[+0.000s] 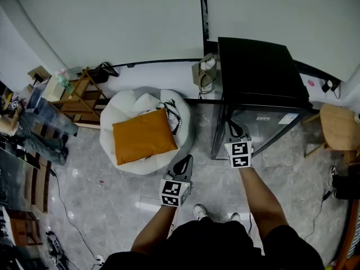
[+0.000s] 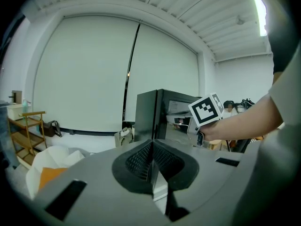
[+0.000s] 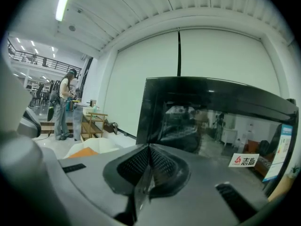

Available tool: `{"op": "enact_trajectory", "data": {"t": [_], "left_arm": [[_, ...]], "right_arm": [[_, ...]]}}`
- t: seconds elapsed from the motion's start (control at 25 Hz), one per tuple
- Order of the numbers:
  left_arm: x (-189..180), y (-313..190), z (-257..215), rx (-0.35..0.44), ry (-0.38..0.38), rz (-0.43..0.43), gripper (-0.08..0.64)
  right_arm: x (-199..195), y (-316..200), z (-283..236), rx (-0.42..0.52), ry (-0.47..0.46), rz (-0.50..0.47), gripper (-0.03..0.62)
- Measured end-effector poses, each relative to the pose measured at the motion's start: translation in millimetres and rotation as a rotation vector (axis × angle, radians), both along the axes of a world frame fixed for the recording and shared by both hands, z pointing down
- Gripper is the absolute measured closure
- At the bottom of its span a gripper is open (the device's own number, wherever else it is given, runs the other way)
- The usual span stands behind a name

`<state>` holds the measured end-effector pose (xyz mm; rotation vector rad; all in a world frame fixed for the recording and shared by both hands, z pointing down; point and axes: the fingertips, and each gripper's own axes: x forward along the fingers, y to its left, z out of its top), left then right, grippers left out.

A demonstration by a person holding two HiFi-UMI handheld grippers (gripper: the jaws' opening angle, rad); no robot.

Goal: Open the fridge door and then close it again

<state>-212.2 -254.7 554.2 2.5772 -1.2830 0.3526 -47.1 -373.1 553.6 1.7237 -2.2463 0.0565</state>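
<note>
Fridge (image 1: 256, 66) black, glossy reflective door shut; left gripper (image 1: 183, 163) and right gripper (image 1: 235, 129) closed, empty.

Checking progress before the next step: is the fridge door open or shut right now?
Shut, as far as the views show: the fridge door sits flush against the fridge, with no gap or interior visible.

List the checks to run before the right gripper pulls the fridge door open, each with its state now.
1. Fridge door shut: ok, looks closed.
2. Right gripper faces the door: ok; contact cannot tell.
3. Right jaws apart to take an edge: not ok, shut and empty.
4. Left gripper out of the way: ok, shut, empty, left of the fridge.
5. Swing room: cannot tell; beanbag sits left of the fridge.
</note>
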Motion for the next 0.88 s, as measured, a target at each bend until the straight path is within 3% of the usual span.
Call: {"op": "enact_trajectory", "data": {"t": [0.32,0.44,0.6,0.88], "left_arm": [[16.3,6.6,-10.1,0.035,-0.008,0.032,0.538],[21.9,10.3,-13.7,0.021,0.007,0.033,0.538],[29.4,11.1,-24.2,0.022,0.056,0.017,0.538],[61.2,19.4,-29.8,0.008,0.098,0.021,0.538]], "right_arm": [[-4.8,-1.2,10.5,-0.061,0.001,-0.010,0.572],[6.2,5.3,0.9,-0.059,-0.059,0.004,0.572],[20.3,26.3,-30.1,-0.017,-0.155,0.018,0.574],[46.2,81.7,-68.7,0.074,-0.192,0.026,0.574]]}}
